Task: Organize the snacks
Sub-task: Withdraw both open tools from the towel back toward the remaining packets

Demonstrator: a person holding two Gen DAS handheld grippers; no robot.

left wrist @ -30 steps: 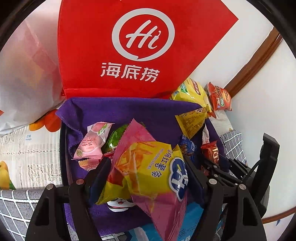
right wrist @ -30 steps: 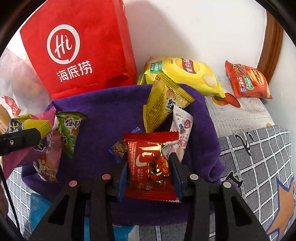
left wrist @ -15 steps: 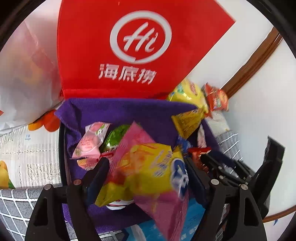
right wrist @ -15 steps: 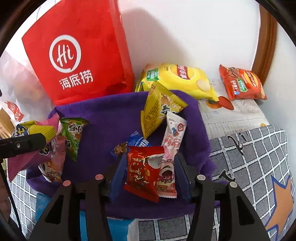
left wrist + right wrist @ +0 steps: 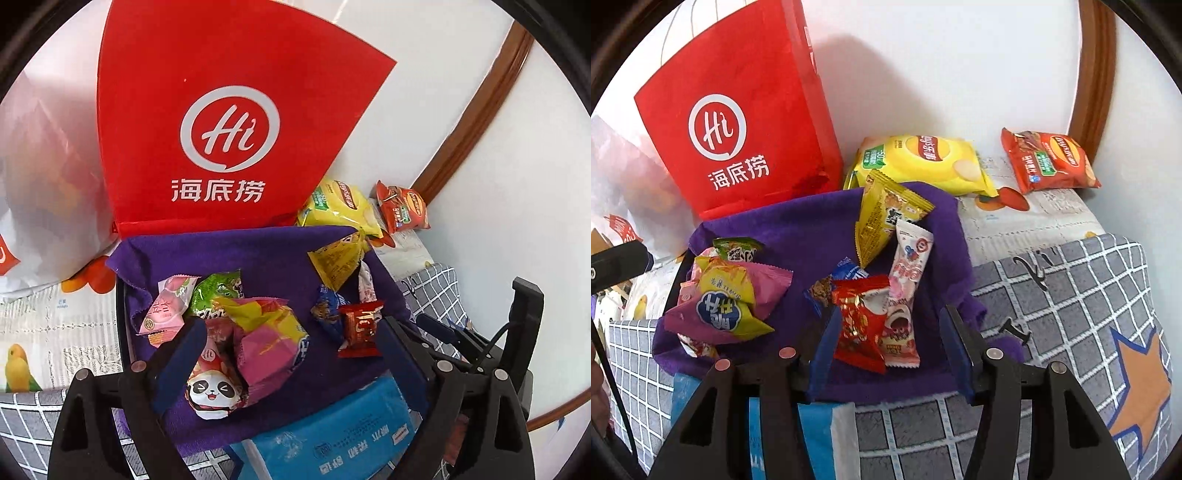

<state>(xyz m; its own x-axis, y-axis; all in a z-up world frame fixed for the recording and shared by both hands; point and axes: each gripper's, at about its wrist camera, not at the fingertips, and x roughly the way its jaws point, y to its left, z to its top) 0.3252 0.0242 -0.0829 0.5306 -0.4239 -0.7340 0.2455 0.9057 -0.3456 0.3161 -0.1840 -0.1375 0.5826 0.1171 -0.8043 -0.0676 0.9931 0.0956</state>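
Observation:
A basket lined with purple cloth (image 5: 240, 254) holds several snack packets. My left gripper (image 5: 295, 362) hangs over it and its jaws are opening. The pink and yellow puffed bag (image 5: 266, 339) lies loose on the cloth between them, on a panda packet (image 5: 212, 391), with neither pad pressing it. My right gripper (image 5: 890, 350) is open above the basket's near right side. The small red packet (image 5: 860, 325) rests free between its fingers, leaning on a pink and white stick packet (image 5: 908, 266). A yellow packet (image 5: 886, 218) stands against the far cloth.
A tall red paper bag (image 5: 738, 136) stands behind the basket against the wall. A yellow chips bag (image 5: 923, 162) and a red chips bag (image 5: 1049, 162) lie at the back right. A blue tissue pack (image 5: 332, 439) sits at the basket's near edge on a checked cloth (image 5: 1071, 295).
Both grippers opened and rose. The pink and yellow bag dropped out of the left jaws onto the cloth. The red packet slipped from the right jaws and tipped over in the basket.

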